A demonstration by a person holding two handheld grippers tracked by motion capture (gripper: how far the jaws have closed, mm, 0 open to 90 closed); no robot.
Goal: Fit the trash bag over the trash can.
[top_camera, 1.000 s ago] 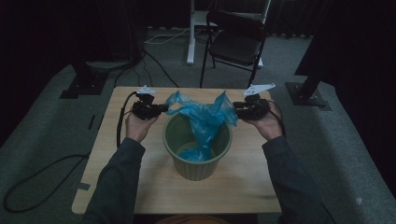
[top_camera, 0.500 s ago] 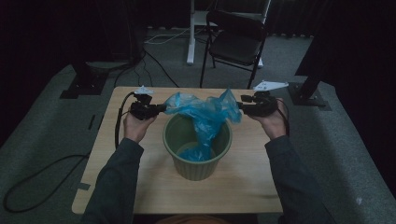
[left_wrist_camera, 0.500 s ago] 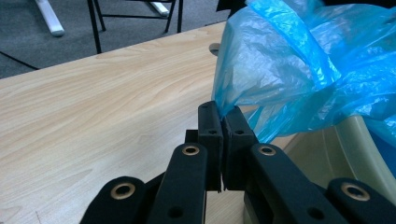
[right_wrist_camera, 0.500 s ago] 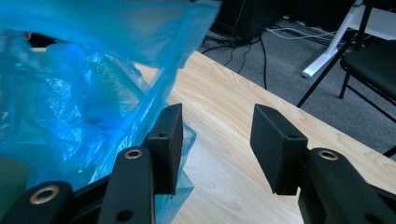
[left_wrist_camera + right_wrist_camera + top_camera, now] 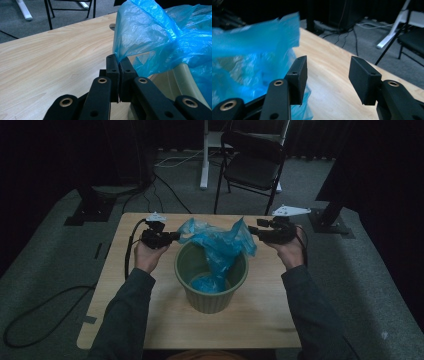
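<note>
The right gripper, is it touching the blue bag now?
Apart. In the right gripper view the right gripper stands open with bare table between its jaws; the blue bag lies beside it.

The high view looks forward and down over the pale wooden table (image 5: 150,320); both gripper views skim it closely, sharing the crinkled blue plastic bag (image 5: 160,32).

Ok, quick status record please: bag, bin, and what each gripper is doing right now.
bag: blue plastic bag, partly in the bin, top bunched above the rim
bin: green bin, upright on the wooden table
left gripper: left gripper, jaws shut on the bag's edge
right gripper: right gripper, jaws have just been opening, nothing between them, bag beside it
</note>
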